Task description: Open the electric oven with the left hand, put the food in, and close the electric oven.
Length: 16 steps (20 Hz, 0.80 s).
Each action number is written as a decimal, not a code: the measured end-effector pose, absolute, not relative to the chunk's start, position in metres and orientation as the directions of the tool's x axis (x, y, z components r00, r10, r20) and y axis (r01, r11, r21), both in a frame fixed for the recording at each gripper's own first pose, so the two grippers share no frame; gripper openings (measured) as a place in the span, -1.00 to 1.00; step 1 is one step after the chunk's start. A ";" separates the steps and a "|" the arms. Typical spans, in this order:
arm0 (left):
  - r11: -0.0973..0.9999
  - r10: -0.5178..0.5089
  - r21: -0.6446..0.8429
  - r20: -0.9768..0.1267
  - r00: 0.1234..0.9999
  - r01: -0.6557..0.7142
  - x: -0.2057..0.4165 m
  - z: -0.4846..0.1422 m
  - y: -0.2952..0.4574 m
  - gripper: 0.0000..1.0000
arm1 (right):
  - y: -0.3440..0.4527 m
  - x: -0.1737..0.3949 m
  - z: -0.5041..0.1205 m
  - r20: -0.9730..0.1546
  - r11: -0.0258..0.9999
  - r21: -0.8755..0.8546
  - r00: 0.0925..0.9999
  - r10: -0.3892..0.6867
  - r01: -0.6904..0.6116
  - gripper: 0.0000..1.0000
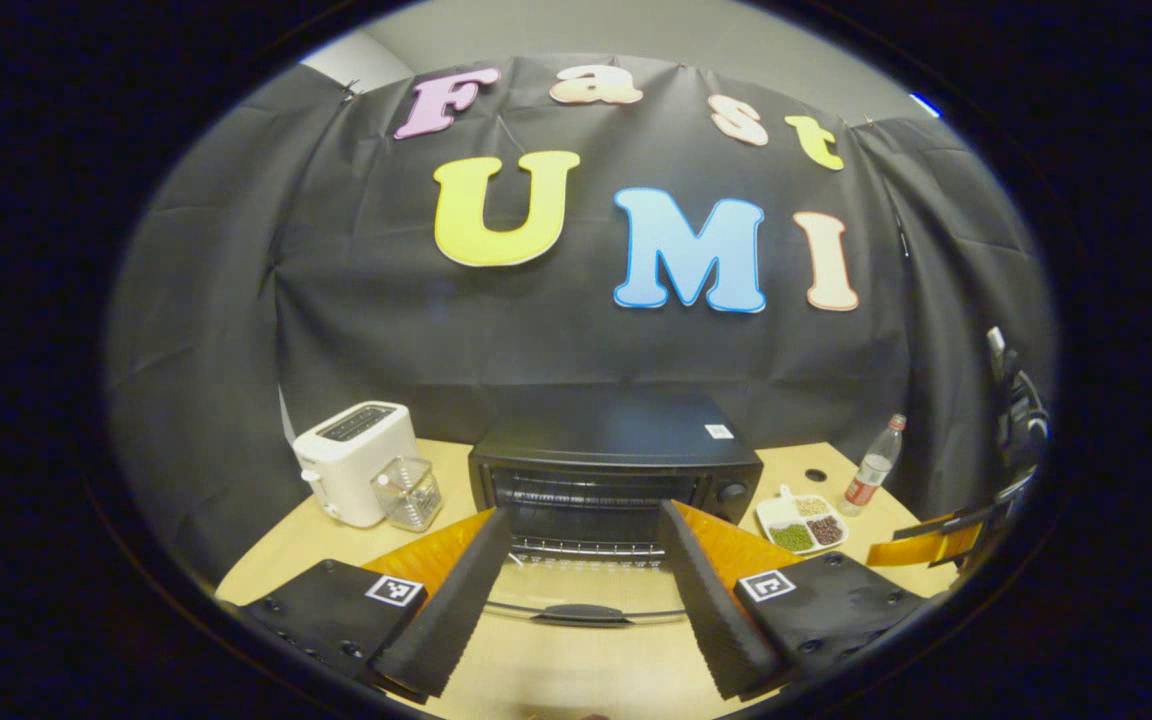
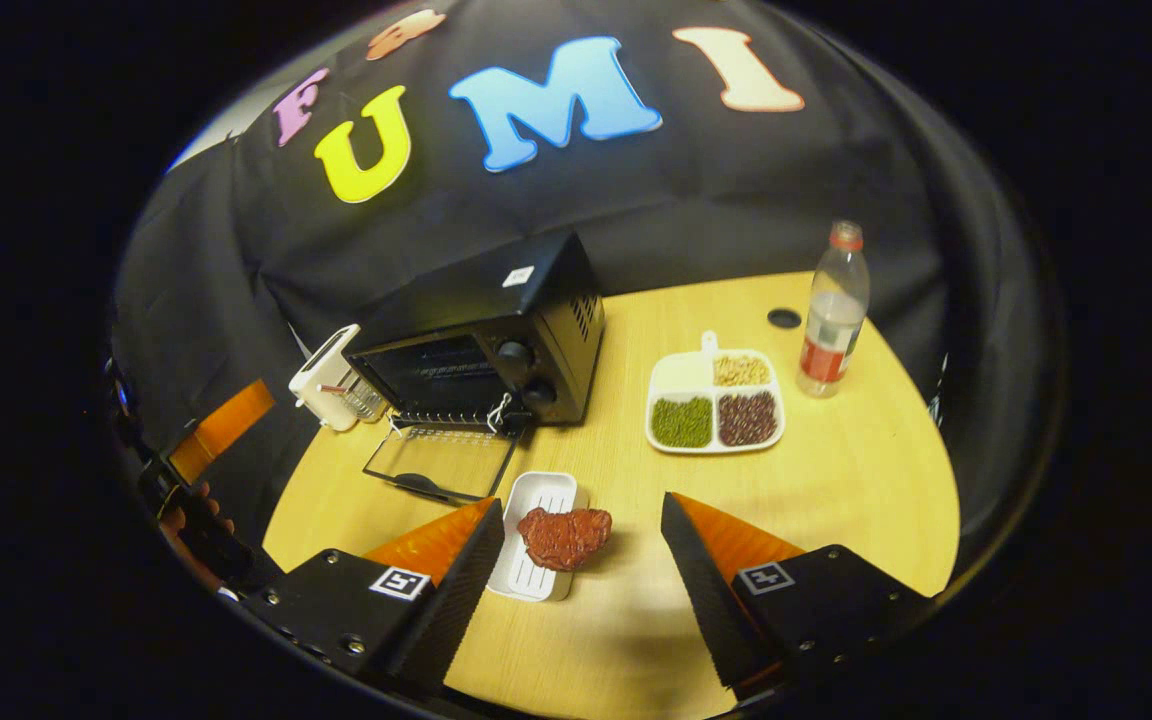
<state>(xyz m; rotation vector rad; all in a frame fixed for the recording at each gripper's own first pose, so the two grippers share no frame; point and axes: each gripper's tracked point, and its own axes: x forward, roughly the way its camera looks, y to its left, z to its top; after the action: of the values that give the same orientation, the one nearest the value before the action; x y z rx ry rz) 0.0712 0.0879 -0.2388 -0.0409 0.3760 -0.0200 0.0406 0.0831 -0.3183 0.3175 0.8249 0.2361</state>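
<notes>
Oven (image 2: 481,335) sits black on the wooden counter (image 2: 836,480), its glass door (image 2: 441,462) dropped flat in front. Meat (image 2: 564,535), reddish, lies on a small white tray (image 2: 536,520) just before the door. Right tongs (image 2: 576,590) spread wide, the meat between the fingers, not touched. Left tongs (image 1: 581,605) also wide, facing the open door (image 1: 581,595). Toaster (image 1: 356,460) left of the oven; divided bean plate (image 2: 716,400) and bottle (image 2: 834,310) to its right.
</notes>
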 end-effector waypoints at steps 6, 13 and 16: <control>0.999 0.032 -0.026 -0.326 0.945 -0.043 0.060 -0.204 0.095 1.00 | 0.091 0.045 -0.371 -0.700 0.855 0.517 0.559 0.446 -0.035 0.77; 0.995 0.091 -0.017 -0.325 0.941 -0.101 0.047 -0.197 0.106 0.92 | 0.107 0.052 -0.396 -0.641 0.708 0.702 0.497 0.584 0.073 0.60; 0.993 0.108 -0.003 -0.336 0.936 -0.115 0.041 -0.203 0.113 0.97 | 0.097 0.055 -0.398 -0.646 0.705 0.702 0.508 0.571 0.101 0.42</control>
<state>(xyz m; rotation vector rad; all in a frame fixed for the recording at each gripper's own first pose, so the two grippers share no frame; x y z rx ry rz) 0.0407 0.1133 -0.2030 -0.0226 0.3419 0.1138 0.0548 0.0969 -0.3981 0.7624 1.0185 0.3189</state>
